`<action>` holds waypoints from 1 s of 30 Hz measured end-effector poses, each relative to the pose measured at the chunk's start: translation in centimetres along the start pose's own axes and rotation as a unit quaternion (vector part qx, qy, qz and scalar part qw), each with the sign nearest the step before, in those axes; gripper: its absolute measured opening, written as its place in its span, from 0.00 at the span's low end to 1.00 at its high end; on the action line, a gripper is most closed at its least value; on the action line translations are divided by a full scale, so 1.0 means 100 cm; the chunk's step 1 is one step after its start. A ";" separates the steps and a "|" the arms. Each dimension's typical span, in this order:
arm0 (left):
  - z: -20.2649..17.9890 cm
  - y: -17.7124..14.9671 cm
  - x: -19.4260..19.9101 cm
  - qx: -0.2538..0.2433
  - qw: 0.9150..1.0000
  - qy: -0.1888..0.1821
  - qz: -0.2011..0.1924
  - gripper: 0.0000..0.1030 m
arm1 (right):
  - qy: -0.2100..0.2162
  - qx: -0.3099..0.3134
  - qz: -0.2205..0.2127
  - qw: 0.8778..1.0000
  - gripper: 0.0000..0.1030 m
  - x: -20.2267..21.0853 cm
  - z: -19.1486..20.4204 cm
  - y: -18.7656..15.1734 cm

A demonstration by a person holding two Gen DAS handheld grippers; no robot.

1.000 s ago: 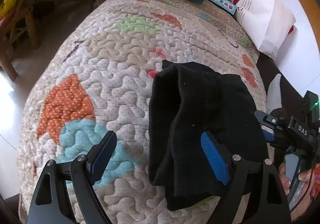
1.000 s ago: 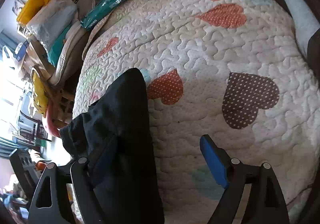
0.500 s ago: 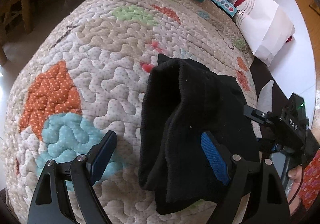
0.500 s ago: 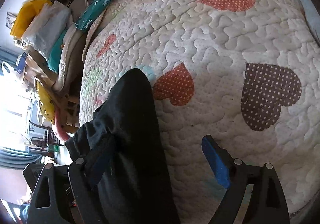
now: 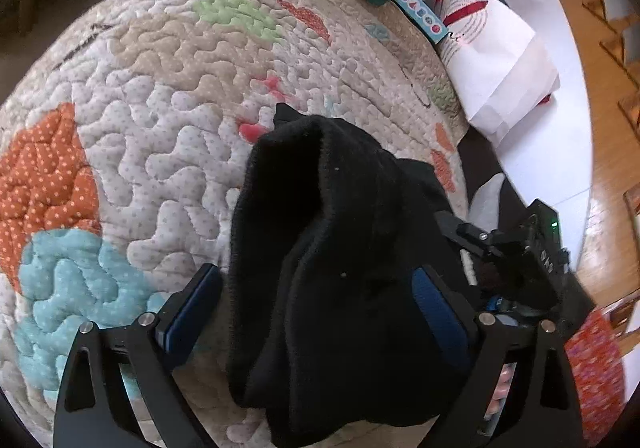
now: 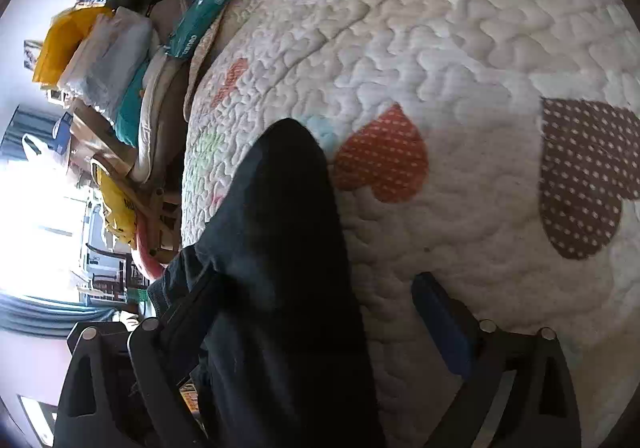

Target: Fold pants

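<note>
Pants lie between both open grippers, long axis running away from us.

From the left wrist we see the left gripper [image 5: 316,312] with jaws spread wide and just opened further; the black pants [image 5: 332,268] sit bunched on the quilt [image 5: 168,120], filling the right half of the gap, touching or hiding the right pad and just clear of the left. From the right wrist we see the right gripper [image 6: 316,312] equally wide, jaws also just opened; the pants [image 6: 280,268] drape over its left finger and stretch ahead, the right pad bare above the quilt [image 6: 460,88]. We judge neither clamps the cloth.
</note>
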State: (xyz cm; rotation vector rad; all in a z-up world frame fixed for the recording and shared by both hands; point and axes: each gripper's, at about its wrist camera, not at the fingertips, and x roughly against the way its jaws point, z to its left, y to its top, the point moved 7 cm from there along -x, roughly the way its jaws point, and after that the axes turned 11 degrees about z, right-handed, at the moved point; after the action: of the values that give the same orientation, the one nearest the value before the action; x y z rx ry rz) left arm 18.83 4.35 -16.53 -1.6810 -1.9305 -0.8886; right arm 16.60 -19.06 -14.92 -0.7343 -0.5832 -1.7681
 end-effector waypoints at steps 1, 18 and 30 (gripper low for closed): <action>0.000 0.000 0.000 0.008 1.000 -0.016 0.004 0.92 | 0.003 0.007 0.004 1.000 0.96 -0.002 0.004 0.000; -0.038 0.005 -0.042 -0.085 0.993 -0.027 0.080 0.95 | -0.005 0.003 0.020 1.000 0.68 0.005 -0.006 -0.010; -0.015 0.009 -0.029 -0.003 0.996 -0.028 0.085 0.54 | -0.126 0.075 -0.080 0.986 0.72 0.034 0.016 -0.004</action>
State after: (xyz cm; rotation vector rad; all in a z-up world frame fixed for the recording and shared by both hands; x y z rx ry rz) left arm 20.09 1.25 -17.31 -1.8609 -1.7879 -0.7914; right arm 15.77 -20.05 -11.40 -0.8305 -0.9591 -1.7658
